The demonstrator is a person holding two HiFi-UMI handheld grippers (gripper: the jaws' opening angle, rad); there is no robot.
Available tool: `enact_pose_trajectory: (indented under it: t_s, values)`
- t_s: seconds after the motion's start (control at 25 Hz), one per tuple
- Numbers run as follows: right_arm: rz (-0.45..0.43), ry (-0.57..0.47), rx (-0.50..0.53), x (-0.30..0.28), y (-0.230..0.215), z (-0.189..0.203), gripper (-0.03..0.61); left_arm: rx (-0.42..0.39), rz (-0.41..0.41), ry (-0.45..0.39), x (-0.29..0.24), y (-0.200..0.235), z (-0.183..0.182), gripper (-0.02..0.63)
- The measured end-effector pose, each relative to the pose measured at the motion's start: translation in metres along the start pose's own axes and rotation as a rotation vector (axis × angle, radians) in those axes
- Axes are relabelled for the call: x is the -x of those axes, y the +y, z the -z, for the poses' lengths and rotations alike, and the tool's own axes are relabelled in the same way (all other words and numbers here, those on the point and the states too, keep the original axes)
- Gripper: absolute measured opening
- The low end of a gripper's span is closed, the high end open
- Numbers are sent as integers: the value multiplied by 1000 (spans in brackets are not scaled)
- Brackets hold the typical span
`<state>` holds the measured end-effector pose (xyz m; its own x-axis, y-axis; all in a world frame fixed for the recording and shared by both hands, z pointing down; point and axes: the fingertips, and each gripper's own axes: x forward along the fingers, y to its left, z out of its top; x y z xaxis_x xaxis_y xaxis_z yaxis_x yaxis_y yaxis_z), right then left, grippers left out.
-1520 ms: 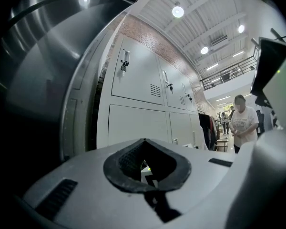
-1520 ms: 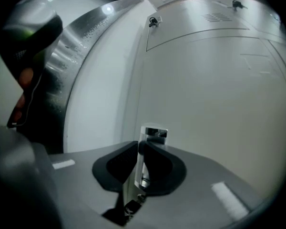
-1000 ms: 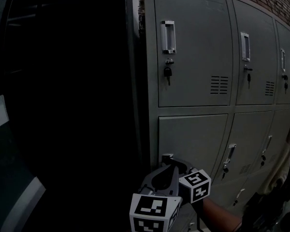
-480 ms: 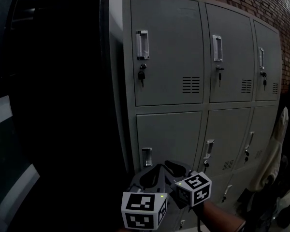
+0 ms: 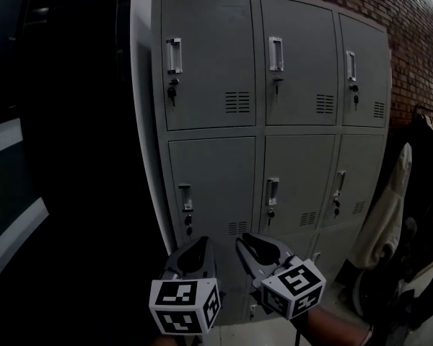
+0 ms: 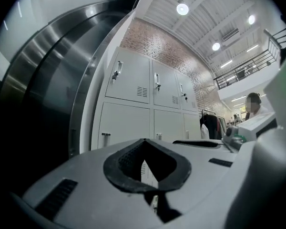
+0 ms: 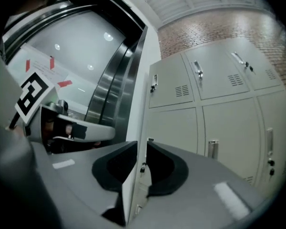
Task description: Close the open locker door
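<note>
One, our left gripper (image 6: 143, 141), is pinched together and empty; our right gripper (image 7: 139, 147) is closing, its slim gap empty. Ahead of both, the locker doors (image 5: 211, 71) lie flush.

Ahead of the tongs stands a pale grey sheet-metal locker bank (image 5: 216, 71), with bright silvery pull handles (image 5: 174, 55) and small black keys (image 5: 172, 92). Above it and off to the right of the tongs runs a red-brown brick wall (image 5: 418, 27) with lighter mortar lines. Right of the right gripper (image 5: 251, 245) hangs a cream cloth garment (image 5: 382, 215). The left gripper (image 5: 200, 245) and the right gripper, its jaws closing with nothing between them, are mid-grey with black pads. Each carries a white cube (image 5: 182, 305) printed with black square markers.
</note>
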<state>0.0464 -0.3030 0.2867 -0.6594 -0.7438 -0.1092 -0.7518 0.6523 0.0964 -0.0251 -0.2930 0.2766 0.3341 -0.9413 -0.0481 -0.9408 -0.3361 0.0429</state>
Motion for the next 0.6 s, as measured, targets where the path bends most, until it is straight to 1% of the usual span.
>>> enact_pose_trajectory:
  t_s: [0.24,0.32,0.44,0.6]
  values:
    - [10,24,8,107,18,-17,25,-9,-30,43,73,-75,17,3]
    - [19,17,-11,134,23,-26,12,-11,-36,56,94,-93,21,3]
    - [25,19,-50,162,37,-36,1,-25,-47,64,122,-112,22,3]
    - [21,45,-73,180,61,-35,1,-50,-44,67,148,-120,22,3]
